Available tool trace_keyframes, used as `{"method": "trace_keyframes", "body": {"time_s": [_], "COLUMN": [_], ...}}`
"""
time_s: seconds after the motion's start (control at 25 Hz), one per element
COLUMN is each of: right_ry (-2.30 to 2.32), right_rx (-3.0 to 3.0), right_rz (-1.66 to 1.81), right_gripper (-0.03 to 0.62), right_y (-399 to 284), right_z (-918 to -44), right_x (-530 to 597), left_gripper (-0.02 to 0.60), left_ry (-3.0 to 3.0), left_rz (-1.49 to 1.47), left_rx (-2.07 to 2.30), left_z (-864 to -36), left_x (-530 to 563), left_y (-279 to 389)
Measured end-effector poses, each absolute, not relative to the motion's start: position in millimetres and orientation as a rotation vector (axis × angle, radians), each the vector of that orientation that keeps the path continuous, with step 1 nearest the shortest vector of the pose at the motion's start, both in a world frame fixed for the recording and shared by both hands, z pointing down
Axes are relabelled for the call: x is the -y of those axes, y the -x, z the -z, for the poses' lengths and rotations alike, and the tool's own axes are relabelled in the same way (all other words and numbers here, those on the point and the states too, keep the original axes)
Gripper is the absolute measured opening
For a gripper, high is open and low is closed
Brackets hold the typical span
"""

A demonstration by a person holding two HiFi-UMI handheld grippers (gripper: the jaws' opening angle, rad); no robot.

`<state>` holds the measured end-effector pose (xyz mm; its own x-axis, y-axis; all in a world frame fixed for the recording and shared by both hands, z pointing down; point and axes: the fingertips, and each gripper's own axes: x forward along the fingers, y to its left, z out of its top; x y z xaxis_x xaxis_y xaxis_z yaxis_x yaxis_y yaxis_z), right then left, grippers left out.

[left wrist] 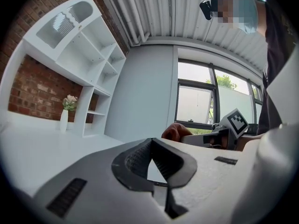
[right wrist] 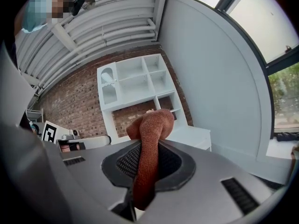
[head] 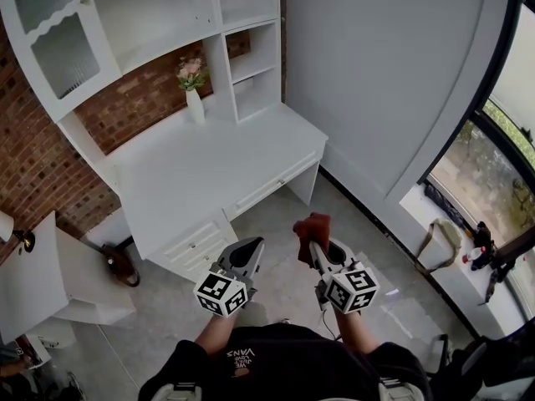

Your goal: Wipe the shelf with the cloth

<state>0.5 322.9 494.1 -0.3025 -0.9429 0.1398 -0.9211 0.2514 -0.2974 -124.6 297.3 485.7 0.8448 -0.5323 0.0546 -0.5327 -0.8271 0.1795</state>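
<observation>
A rust-brown cloth (head: 313, 226) is pinched in my right gripper (head: 315, 245) and bunches up above the jaws; the right gripper view shows the cloth (right wrist: 150, 134) between the black pads. My left gripper (head: 249, 247) holds nothing, and its pads (left wrist: 133, 161) meet at the tips. Both grippers hang over the grey floor in front of the white desk (head: 209, 170), well short of it. The white shelf unit (head: 247, 57) stands on the back of the desk against brick. From the left gripper view I see the shelf (left wrist: 100, 78) and the cloth (left wrist: 175, 130).
A white vase with pink flowers (head: 194, 94) stands on the desk beside the shelf cubbies. A glass-door cabinet (head: 50, 32) is at upper left. Desk drawers (head: 196, 245) face me. A bag (head: 443, 241) and a bottle (head: 475, 255) sit by the window at right.
</observation>
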Motion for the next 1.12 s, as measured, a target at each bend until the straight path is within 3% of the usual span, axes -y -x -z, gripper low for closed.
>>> {"method": "trace_keyframes", "body": {"time_s": [1.12], "right_ry": [1.977], "right_rx": [-2.311], "right_rz": [0.445], "right_gripper": [0.055], "right_y": [16.5], "right_z": [-476.6], "right_x": [-35.5], "left_gripper": [0.006], "left_ry": [-2.89], "left_rz": [0.018], "left_rx": [0.625], "left_z": [-471.4], "left_x": [0.8], "left_y": [139.4]}}
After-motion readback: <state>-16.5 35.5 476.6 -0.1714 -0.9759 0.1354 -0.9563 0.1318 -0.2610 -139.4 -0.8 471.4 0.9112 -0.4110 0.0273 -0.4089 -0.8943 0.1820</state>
